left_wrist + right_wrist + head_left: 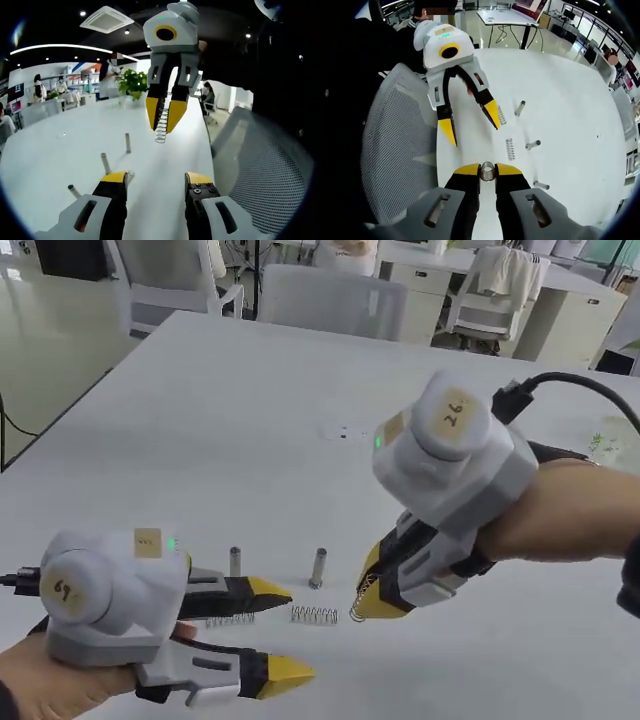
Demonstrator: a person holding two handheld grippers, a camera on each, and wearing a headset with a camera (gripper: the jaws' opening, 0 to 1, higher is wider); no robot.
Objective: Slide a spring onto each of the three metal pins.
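Observation:
Two metal pins [235, 560] [318, 568] stand upright on the white table [250, 420]; the left gripper view has three pins [128, 142] [105, 162] [73, 190]. My right gripper [370, 602] hangs just right of them, shut on a spring [358, 602], which sits between its tips [488, 171]. Two loose springs [230, 620] [314, 615] lie flat in front of the pins. My left gripper [280, 632] is open near the front edge, one tip over the left loose spring, nothing held.
Office chairs [335, 300] and desks stand beyond the table's far edge. A grey mesh chair [395, 145] is close by the near side. Bare tabletop spreads behind the pins.

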